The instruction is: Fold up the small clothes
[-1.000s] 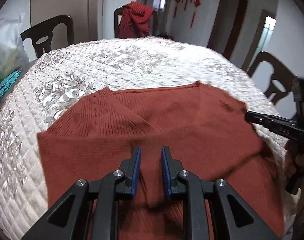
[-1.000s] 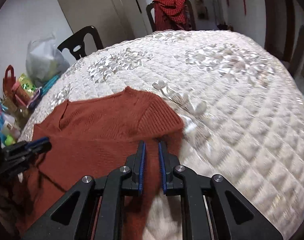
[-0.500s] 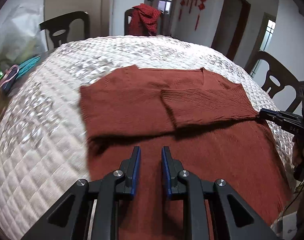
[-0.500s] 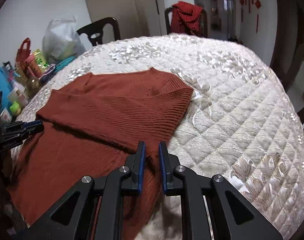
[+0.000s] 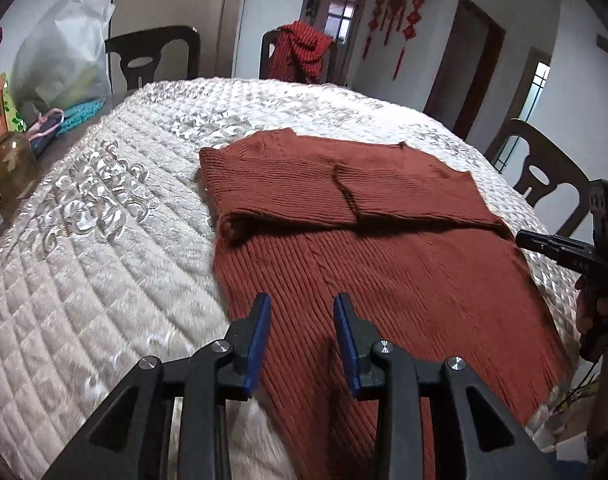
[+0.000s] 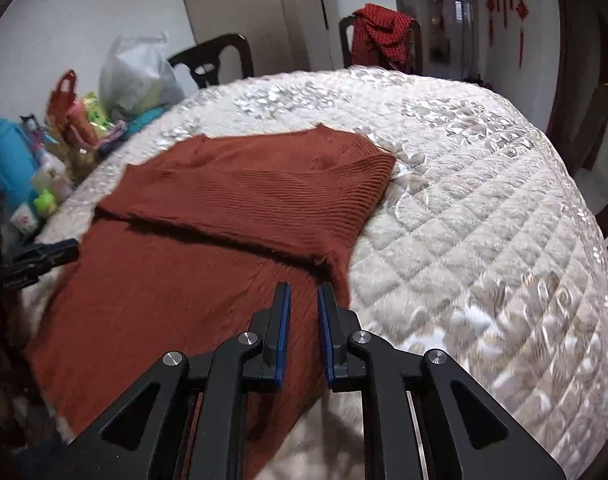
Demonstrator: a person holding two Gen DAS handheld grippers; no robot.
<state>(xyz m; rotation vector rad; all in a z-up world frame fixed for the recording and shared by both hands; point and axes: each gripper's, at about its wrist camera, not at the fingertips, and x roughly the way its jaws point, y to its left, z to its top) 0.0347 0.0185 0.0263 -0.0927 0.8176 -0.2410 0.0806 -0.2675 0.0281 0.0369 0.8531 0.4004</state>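
Big round table (image 5: 83, 280) with a cream quilted cover, shiny floral stitching, diamond grid all over. The rust-red ribbed knit sweater (image 5: 384, 248) lies flat on the near side of it, sleeves folded across the chest into a band, hem hanging toward the near edge. Left hand-held gripper (image 5: 301, 312) hovers over the lower left part, blue-padded jaws opening, nothing pinched between them. Right hand-held gripper (image 6: 304, 300) sits over the sweater's right edge, jaws narrow, gripping nothing.
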